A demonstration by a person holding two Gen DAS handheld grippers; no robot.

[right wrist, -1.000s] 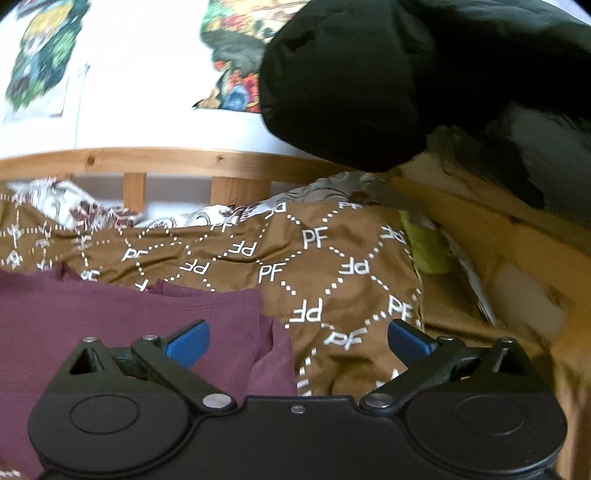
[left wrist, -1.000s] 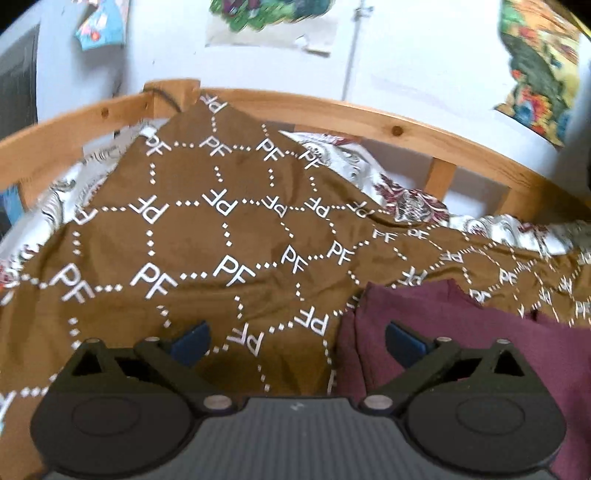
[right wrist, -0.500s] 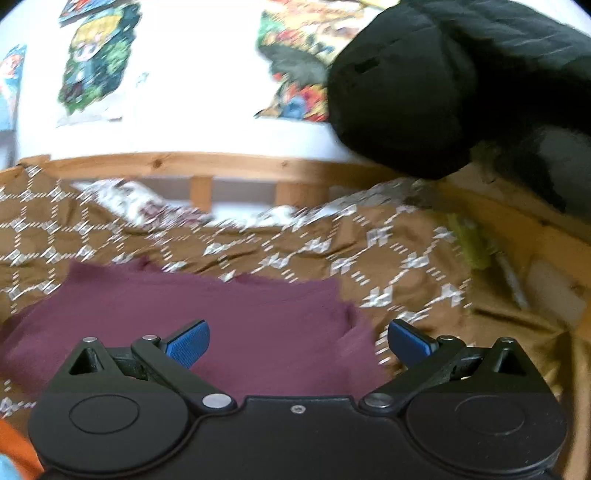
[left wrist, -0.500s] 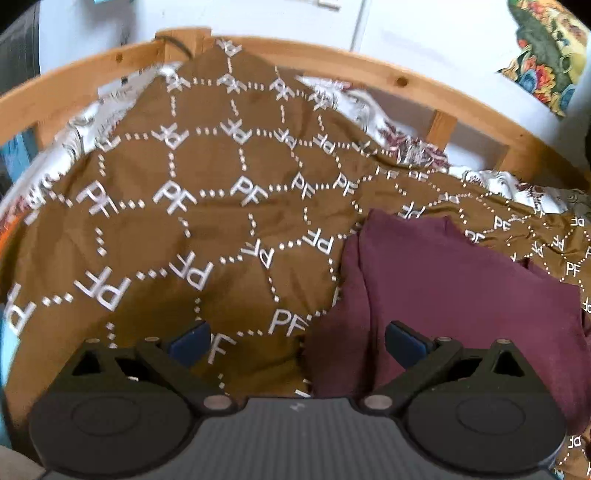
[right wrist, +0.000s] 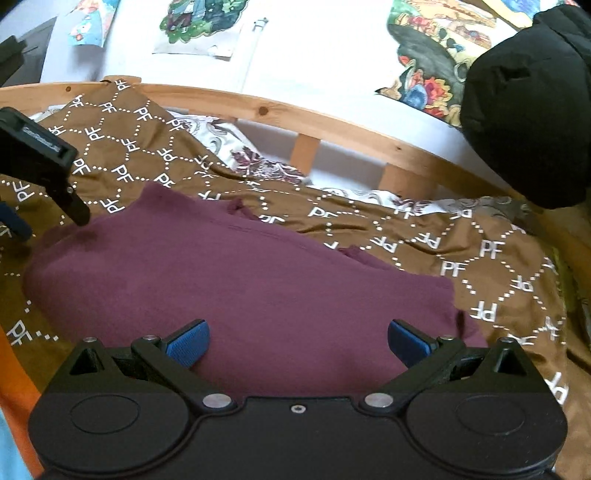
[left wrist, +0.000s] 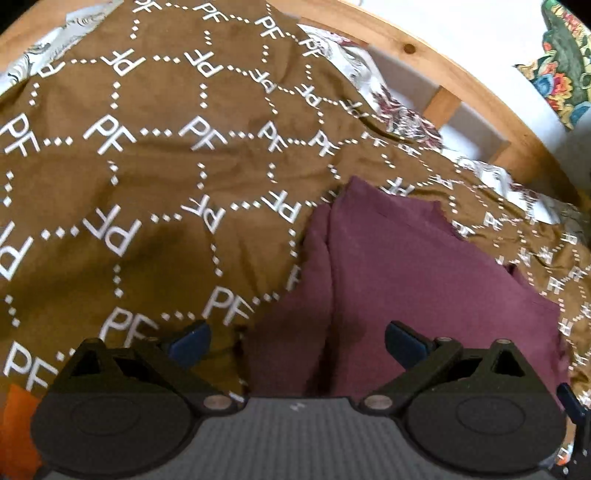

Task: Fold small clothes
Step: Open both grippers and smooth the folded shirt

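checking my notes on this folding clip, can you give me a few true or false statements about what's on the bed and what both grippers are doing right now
1. The maroon garment lies on a brown blanket printed with white PF letters. True.
2. The right gripper is clamped on the garment. False: its fingers are spread wide with nothing between them.
3. The left gripper is open. True.
4. The bed has a metal rail. False: the bed rail is light wood.
5. A bulky black item sits at the upper right of the right wrist view. True.
6. The wall behind the bed is bare. False: colourful pictures hang on it.
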